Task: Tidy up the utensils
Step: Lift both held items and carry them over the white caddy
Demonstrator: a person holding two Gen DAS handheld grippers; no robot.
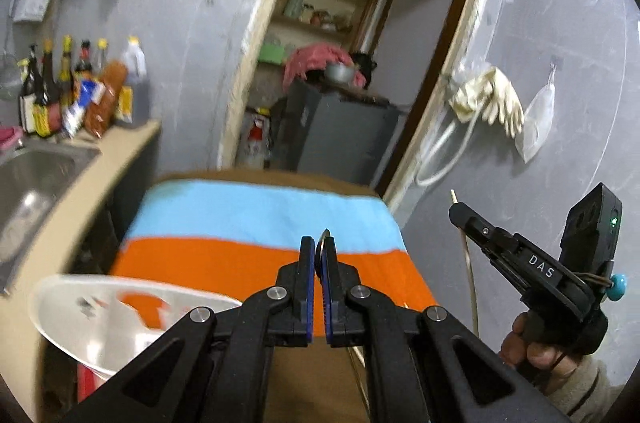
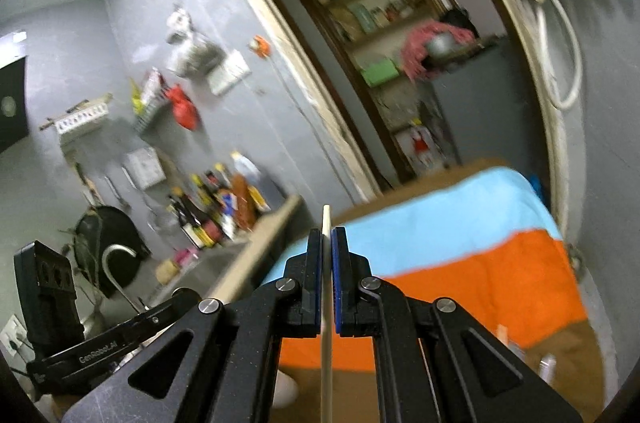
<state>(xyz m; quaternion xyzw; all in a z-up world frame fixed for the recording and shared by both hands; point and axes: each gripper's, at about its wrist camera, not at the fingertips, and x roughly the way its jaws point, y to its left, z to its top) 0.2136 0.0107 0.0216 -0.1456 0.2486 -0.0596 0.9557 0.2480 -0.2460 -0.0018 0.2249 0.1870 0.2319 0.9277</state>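
The white plastic bowl (image 1: pixel 120 311) sits below and to the left of the left gripper (image 1: pixel 319 255); through its glossy wall only a reflection of the orange cloth shows, and what it holds cannot be told. Beyond it, farther left of the fingers, lies the stainless steel sink (image 1: pixel 36 179), with a cluster of dark sauce bottles (image 1: pixel 76 91) standing at its far edge.

The left gripper's fingers are drawn nearly together on a thin metal utensil (image 1: pixel 325 237), seen edge-on, whose pointed tip pokes just past the fingertips. Ahead of and under the fingers spreads the blue and orange striped cloth (image 1: pixel 260 223) on the brown surface (image 1: pixel 296 375).

The right gripper (image 2: pixel 327 247) has its fingers pressed close on a pale slender chopstick (image 2: pixel 326 303), which runs straight between the pads and sticks out a little beyond them.

Only the left wrist view shows the bowl and the whole of the other tool from outside: the right gripper (image 1: pixel 460 213) held in a hand (image 1: pixel 532 347), the chopstick (image 1: pixel 468 255) hanging below its fingers. Only the right wrist view shows the curved metal tap (image 2: pixel 116 263) left of the fingers and the left gripper's body.
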